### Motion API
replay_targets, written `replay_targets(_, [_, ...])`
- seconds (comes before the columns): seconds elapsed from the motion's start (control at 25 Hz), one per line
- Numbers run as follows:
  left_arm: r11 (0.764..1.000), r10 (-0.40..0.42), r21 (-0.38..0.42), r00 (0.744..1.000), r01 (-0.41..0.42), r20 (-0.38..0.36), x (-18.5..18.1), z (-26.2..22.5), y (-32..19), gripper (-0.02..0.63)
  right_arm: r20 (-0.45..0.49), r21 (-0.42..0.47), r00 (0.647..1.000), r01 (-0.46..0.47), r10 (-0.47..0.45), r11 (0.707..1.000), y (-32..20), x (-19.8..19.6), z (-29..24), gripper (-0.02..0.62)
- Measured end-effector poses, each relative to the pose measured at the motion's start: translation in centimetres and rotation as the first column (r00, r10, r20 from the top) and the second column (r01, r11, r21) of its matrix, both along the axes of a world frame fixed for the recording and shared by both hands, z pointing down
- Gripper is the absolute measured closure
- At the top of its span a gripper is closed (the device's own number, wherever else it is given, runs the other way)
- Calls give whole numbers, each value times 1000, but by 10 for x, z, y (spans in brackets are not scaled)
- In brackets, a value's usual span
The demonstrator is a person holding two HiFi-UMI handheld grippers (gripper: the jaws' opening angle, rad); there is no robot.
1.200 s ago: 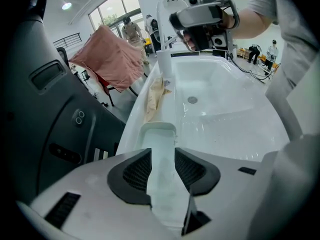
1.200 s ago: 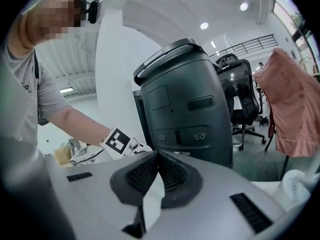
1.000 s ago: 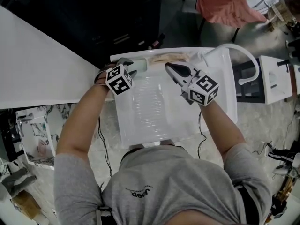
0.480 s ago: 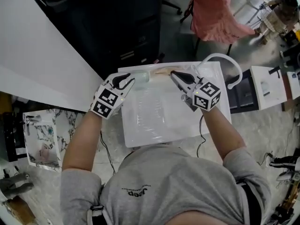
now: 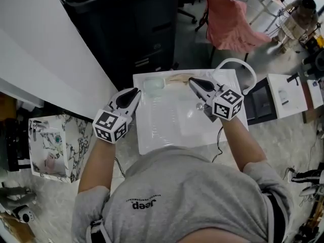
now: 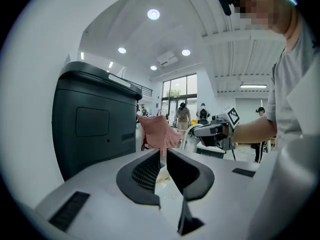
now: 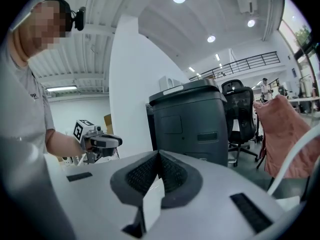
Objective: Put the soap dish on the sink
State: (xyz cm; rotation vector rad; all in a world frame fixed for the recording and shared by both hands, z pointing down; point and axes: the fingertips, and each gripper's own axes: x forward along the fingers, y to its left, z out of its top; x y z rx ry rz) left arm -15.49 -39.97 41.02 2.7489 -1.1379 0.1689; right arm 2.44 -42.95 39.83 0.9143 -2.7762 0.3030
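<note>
The translucent soap dish [image 5: 153, 84] lies on the back left rim of the white sink [image 5: 172, 133], with nothing touching it. My left gripper [image 5: 135, 92] hovers off the sink's left edge, apart from the dish. Its jaws have just been closing; in the left gripper view [image 6: 163, 151] a narrow gap is left with nothing in it. My right gripper [image 5: 193, 80] is over the sink's back right, near the white faucet [image 5: 238, 63]. In the right gripper view [image 7: 159, 154] its pads meet and hold nothing.
Behind the sink stands a black cabinet [image 5: 136, 29], with a white panel [image 5: 45, 59] to its left. A chair draped in red cloth [image 5: 228, 24] is at the back right. A marble-patterned box [image 5: 50, 146] sits on the floor left, a white box [image 5: 286, 95] right.
The left gripper let go of the soap dish on the sink's rim, drew back to the left and rose, its jaws narrowing. The right gripper lifted a little.
</note>
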Motion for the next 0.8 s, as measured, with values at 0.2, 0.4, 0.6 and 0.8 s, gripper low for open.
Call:
replay_targets(0.2, [1000, -26, 7, 996, 27, -87, -7, -11, 19, 575, -6, -1, 1000, 4, -4, 1000, 13, -5, -6, 541])
replay_targets(0.4, [999, -49, 3, 980, 51, -193, -15, -15, 38, 590, -5, -10, 1000, 10, -10, 1000, 25, -7, -5, 541])
replay_targets(0.6, [997, -79, -23, 961, 76, -266, -25, -12, 51, 592, 1, -39, 1000, 10, -10, 999, 35, -10, 5, 541])
replay_targets(0.8, [994, -99, -65, 943, 83, -318, -23, -5, 59, 592, -12, -66, 1000, 5, -6, 998, 45, -10, 24, 541])
